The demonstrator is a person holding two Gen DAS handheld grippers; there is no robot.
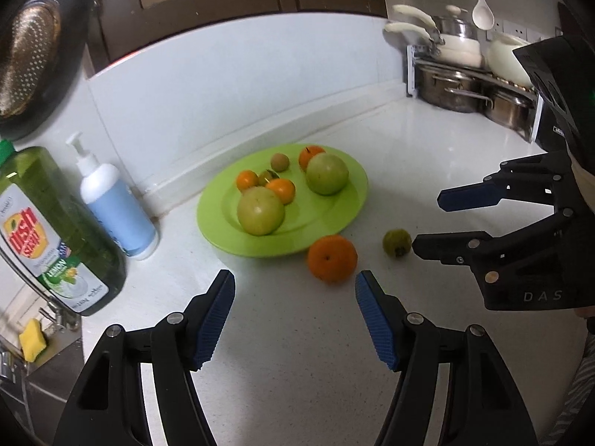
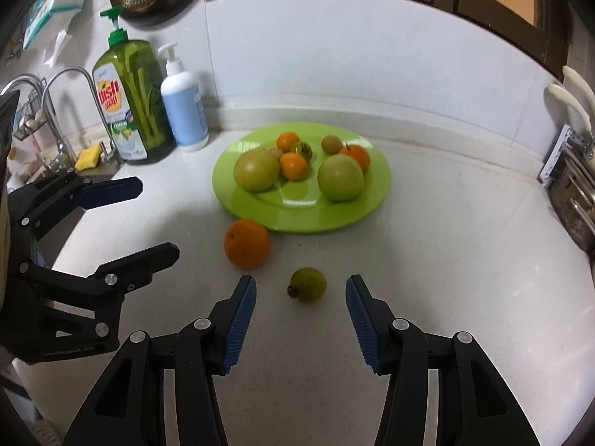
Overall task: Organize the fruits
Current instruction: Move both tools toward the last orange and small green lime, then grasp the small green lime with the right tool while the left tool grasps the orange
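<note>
We are holding our right gripper (image 2: 300,291) with fingers spread wide around the small green fruit (image 2: 308,284) on the bench (image 2: 446,260), not touching it. Our left gripper (image 1: 294,285), fingers also spread, is hovering just short of the orange (image 1: 332,258) beside the green plate (image 1: 223,238).

Small green fruit (image 2: 308,284) on counter (image 2: 446,260) between wide-spread right tool (image 2: 300,293) fingers.

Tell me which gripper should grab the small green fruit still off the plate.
Right. The small green fruit lies on the counter just ahead of the open right gripper, lined up with the gap between its fingers. The left gripper, also open, faces the orange instead.
</note>
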